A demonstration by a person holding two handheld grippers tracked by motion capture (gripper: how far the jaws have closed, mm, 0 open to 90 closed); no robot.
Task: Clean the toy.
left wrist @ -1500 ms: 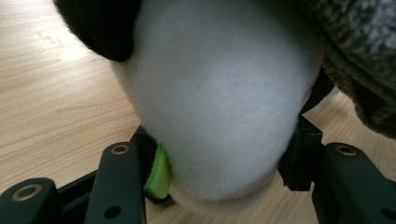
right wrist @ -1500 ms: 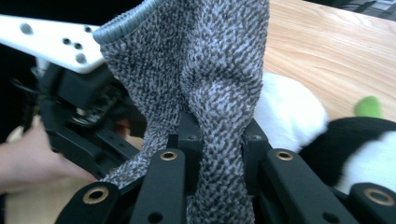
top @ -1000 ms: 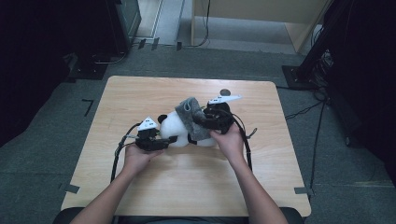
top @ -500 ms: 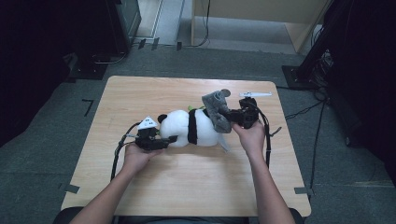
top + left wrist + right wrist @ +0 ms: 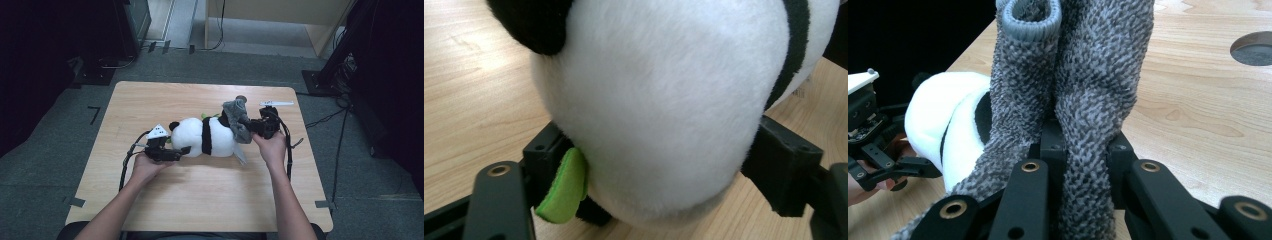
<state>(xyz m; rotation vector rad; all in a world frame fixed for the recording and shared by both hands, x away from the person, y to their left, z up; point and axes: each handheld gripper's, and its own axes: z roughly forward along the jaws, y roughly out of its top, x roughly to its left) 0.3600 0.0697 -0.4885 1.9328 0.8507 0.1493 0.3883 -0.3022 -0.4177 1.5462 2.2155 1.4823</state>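
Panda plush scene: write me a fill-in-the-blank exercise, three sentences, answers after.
1. The right gripper has its fingers shut on a grey ____.
2. The left gripper has its fingers around the panda plush at its ____ end.
3. The panda plush lies on a ____ table.

Missing words: sock; head; wooden

Likely lab: bare wooden table (image 5: 200, 200), grey carpet (image 5: 45, 165), floor cables (image 5: 325, 119), dark equipment stands (image 5: 345, 45).
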